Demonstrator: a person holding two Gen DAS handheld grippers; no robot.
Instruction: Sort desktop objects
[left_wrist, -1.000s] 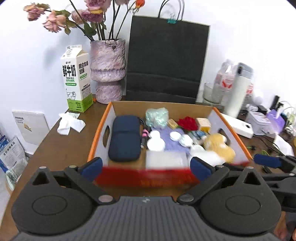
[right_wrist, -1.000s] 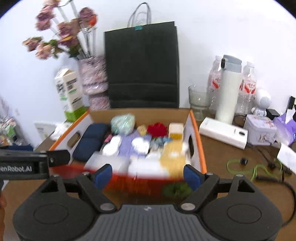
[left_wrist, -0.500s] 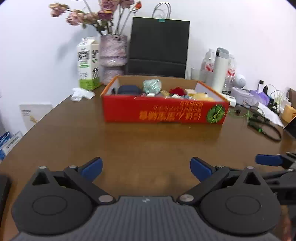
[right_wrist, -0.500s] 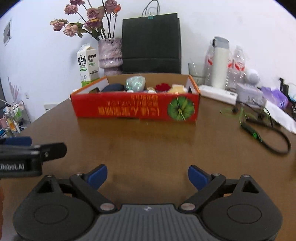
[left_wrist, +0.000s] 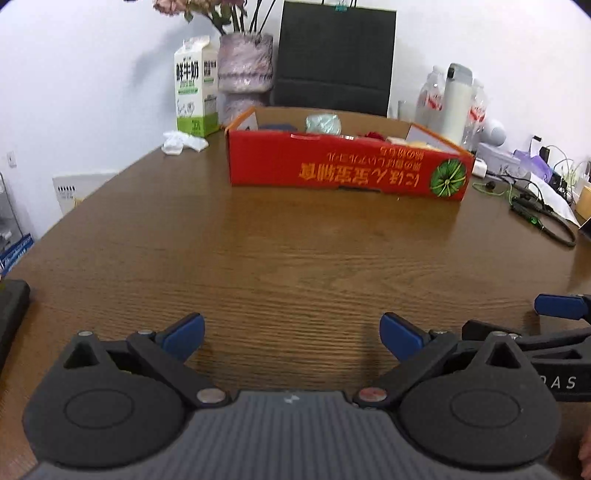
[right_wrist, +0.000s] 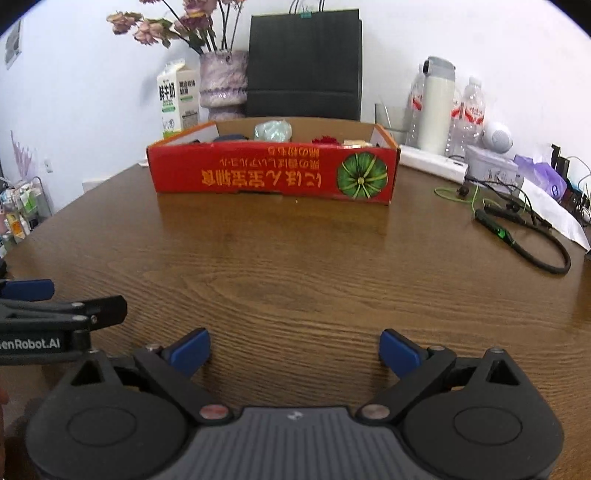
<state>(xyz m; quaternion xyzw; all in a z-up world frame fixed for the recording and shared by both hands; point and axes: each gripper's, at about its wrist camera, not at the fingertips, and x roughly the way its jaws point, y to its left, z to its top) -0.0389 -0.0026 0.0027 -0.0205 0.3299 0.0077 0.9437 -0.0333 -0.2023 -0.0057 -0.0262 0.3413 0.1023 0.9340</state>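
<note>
A red cardboard box (left_wrist: 347, 170) with an orange rim stands on the far half of the brown table; it also shows in the right wrist view (right_wrist: 273, 170). Small things lie inside it, mostly hidden by its front wall; a pale green bundle (left_wrist: 323, 123) and something red (right_wrist: 325, 140) stick up. My left gripper (left_wrist: 291, 334) is open and empty, low over the table's near part. My right gripper (right_wrist: 293, 349) is open and empty beside it, also far from the box.
Behind the box stand a milk carton (left_wrist: 195, 86), a flower vase (left_wrist: 245, 74), a black paper bag (left_wrist: 334, 57), a white flask (right_wrist: 437, 105) and water bottles. Crumpled tissue (left_wrist: 181, 142) lies left. Cables (right_wrist: 524, 236) and small boxes lie right.
Both grippers have pulled back from just above the box to the table's near part and dropped lower. The box now shows from its front side.
</note>
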